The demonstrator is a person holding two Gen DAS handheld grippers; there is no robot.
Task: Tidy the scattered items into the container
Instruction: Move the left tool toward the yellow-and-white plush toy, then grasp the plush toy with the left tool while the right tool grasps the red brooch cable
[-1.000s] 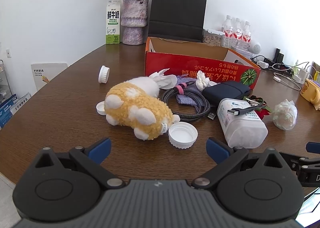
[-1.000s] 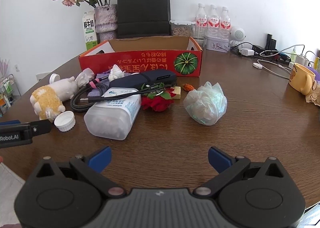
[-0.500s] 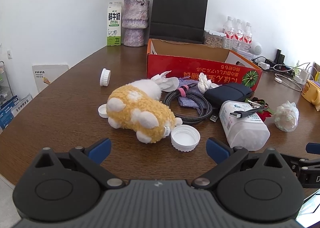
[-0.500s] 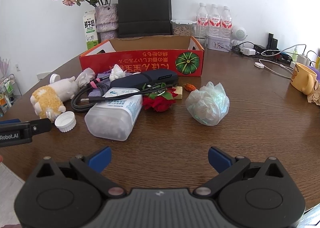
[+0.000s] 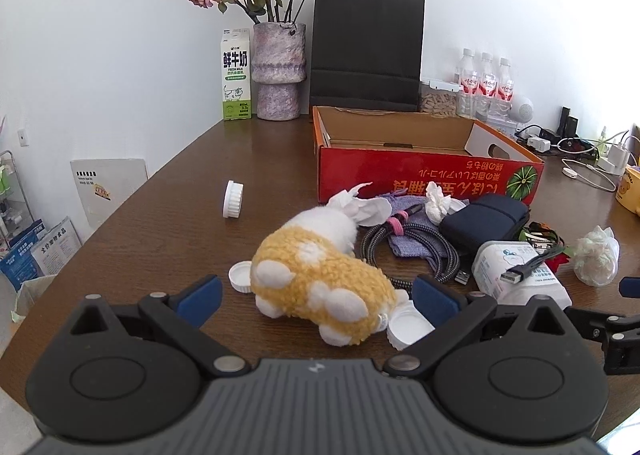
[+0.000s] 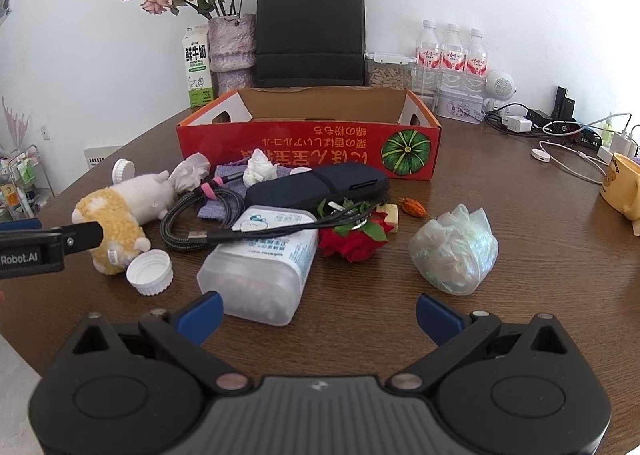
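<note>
Plush toy [image 5: 320, 283]: lying on the table [image 5: 160, 239], at 7 o'clock from the red box [image 5: 424, 171].
Left gripper [image 5: 316, 295]: fingers spread, straddling the toy, nothing pinched; likely lining up a grasp.
Right gripper [image 6: 318, 309]: spread, empty, behind the plastic jar [image 6: 264, 259].
White caps: three.
Box: one, open-topped, appears empty, ready to receive.

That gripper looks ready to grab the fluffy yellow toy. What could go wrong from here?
Two things, probably. The open left gripper straddles the plush toy, but a white cap lies against the toy by the right finger; closing could pinch or flick it. The braided cable lies partly over the plastic bottle, so lifting either could drag the other.
</note>
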